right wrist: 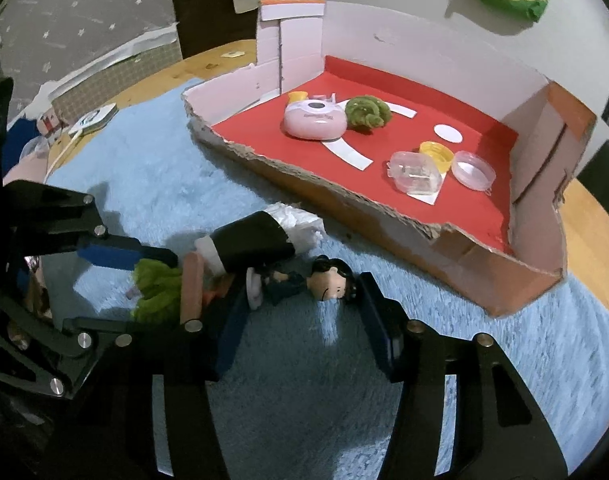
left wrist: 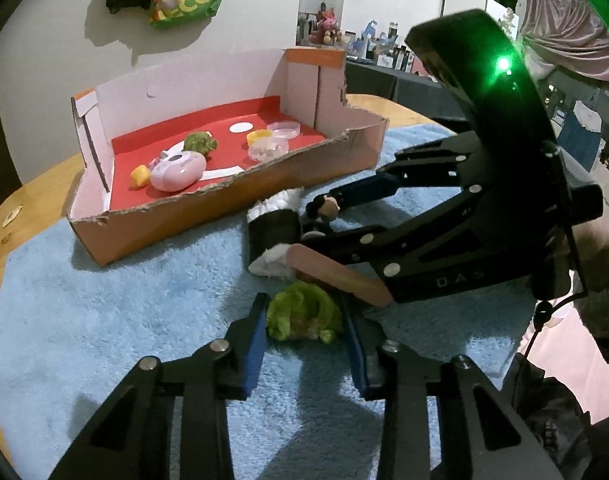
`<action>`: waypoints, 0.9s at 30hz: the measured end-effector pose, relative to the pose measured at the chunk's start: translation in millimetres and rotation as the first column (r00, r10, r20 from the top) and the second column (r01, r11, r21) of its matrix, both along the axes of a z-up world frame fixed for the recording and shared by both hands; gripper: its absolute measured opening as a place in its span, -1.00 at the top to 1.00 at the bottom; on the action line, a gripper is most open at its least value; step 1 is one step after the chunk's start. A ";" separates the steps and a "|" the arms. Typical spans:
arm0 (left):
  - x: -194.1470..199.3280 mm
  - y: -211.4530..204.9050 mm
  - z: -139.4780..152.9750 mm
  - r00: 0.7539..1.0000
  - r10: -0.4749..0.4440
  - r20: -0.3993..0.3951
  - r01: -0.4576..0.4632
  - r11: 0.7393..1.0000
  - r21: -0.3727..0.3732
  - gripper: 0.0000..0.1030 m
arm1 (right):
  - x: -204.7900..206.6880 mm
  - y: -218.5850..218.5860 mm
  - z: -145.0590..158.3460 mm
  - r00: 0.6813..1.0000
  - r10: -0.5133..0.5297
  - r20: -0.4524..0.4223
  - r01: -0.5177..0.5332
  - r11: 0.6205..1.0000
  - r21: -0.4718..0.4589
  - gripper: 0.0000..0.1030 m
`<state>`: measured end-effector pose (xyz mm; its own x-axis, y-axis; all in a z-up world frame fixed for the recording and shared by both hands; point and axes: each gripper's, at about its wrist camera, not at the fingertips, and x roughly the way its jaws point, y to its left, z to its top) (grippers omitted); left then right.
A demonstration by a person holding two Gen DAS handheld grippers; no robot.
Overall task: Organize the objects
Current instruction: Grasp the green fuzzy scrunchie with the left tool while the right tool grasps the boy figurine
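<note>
On the blue fleece mat [left wrist: 104, 320], left gripper [left wrist: 304, 344] fingers are pinching a green fuzzy toy [left wrist: 302, 316] at 6 o'clock in the left wrist view. Right gripper [right wrist: 300, 320] fingers are sitting narrow around a small figurine [right wrist: 304, 280]; pad contact is unclear. A black tube [right wrist: 252, 246] is lying at 11 o'clock of the figurine. The cardboard tray [right wrist: 424, 256] is sitting at 1 o'clock.
</note>
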<state>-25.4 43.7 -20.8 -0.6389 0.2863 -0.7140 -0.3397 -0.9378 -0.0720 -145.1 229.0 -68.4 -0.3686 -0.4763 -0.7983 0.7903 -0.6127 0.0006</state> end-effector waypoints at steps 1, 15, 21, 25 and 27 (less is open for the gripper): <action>0.0 -0.3 -0.1 1.000 0.001 -0.001 -0.001 1.000 0.001 0.30 | 0.0 1.4 0.2 1.000 -0.009 0.004 0.009 1.000 -0.006 0.00; 0.7 -4.8 3.9 1.000 0.019 -0.006 -0.019 1.000 0.017 0.33 | 13.4 18.3 13.9 0.993 -0.121 0.016 0.122 0.990 -0.070 0.00; 2.6 -9.0 10.1 1.000 0.025 -0.015 -0.024 0.999 0.039 0.33 | 18.1 25.7 18.1 0.988 -0.151 0.027 0.153 0.984 -0.092 0.00; 2.9 -12.0 16.8 0.999 0.031 -0.027 -0.030 0.998 0.046 0.33 | 21.8 29.3 23.4 0.987 -0.161 0.022 0.162 0.981 -0.104 0.00; 3.0 -14.0 21.2 0.999 0.037 -0.040 -0.035 0.998 0.046 0.33 | 23.0 30.4 27.1 0.987 -0.162 0.019 0.164 0.980 -0.113 0.00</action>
<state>-22.4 29.7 0.4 -0.6774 0.2944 -0.6742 -0.3095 -0.9454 -0.1018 -122.0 259.3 -41.2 -0.4413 -0.4984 -0.7462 0.6795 -0.7288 0.0849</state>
